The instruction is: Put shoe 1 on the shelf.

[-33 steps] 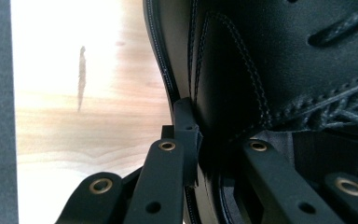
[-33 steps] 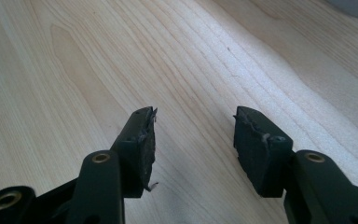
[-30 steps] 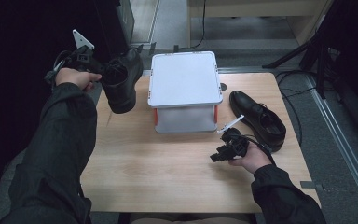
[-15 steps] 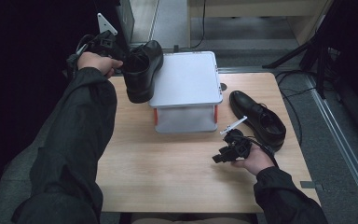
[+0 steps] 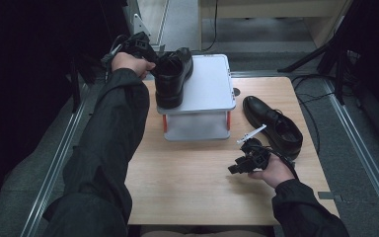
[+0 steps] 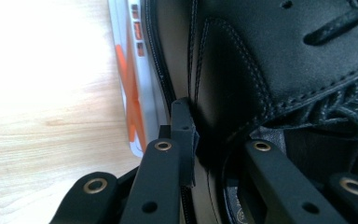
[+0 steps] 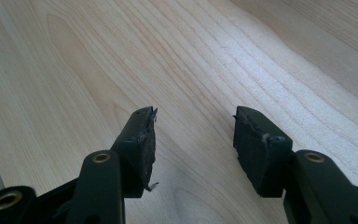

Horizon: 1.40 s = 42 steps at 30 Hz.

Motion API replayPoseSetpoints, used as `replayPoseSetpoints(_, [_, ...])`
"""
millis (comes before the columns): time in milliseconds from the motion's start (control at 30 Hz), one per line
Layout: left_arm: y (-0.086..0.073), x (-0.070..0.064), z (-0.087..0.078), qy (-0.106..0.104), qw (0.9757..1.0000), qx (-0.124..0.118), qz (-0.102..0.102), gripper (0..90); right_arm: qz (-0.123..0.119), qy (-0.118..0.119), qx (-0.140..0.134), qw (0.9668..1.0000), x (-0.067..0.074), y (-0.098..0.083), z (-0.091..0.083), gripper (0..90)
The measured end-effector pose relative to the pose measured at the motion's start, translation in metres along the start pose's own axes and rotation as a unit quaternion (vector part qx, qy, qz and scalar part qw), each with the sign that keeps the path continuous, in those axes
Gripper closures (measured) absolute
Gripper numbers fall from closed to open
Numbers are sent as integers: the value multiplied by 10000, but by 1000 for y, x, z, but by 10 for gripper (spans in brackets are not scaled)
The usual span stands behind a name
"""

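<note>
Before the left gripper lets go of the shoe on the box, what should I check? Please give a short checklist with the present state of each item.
1. Left gripper clamped on the shoe collar: ok.
2. Shoe above the box lid: ok.
3. Sole resting flat on the lid: cannot tell.
4. Shoe fully inside the lid's edge: cannot tell; it sits near the left edge.
5. Right gripper open, over bare table, away from the box: ok.
6. Second shoe on the table beside the box, out of the way: ok.
</note>
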<state>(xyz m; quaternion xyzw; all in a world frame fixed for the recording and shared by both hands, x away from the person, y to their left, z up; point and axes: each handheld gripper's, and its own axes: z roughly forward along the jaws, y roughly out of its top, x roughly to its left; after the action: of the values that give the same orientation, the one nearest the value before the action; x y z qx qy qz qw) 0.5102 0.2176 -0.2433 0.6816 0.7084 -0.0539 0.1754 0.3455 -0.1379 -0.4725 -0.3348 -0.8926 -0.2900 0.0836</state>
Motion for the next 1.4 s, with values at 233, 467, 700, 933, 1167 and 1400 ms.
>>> replayPoseSetpoints(233, [-4,-7,3,-143,9999,-37,-11,768,-10,8,36,10000,1,1,1,494])
replayPoseSetpoints(467, [-12,-5,10,-226,9997,-35,35,723,-51,28,3,10000,1,2,2,493])
replayPoseSetpoints(700, [-14,-1,11,-307,9994,-52,152,613,-17,6,-46,10000,0,3,2,492])
replayPoseSetpoints(933, [-18,-2,-5,-478,9983,-123,307,552,34,10,-78,10000,-3,3,1,492])
replayPoseSetpoints(1167, [-25,3,-21,-623,9970,-193,412,524,49,-7,-65,10000,-3,3,0,492])
replayPoseSetpoints(1400, [-32,16,-40,-628,9966,-265,471,508,73,-36,-14,10000,-3,1,2,491])
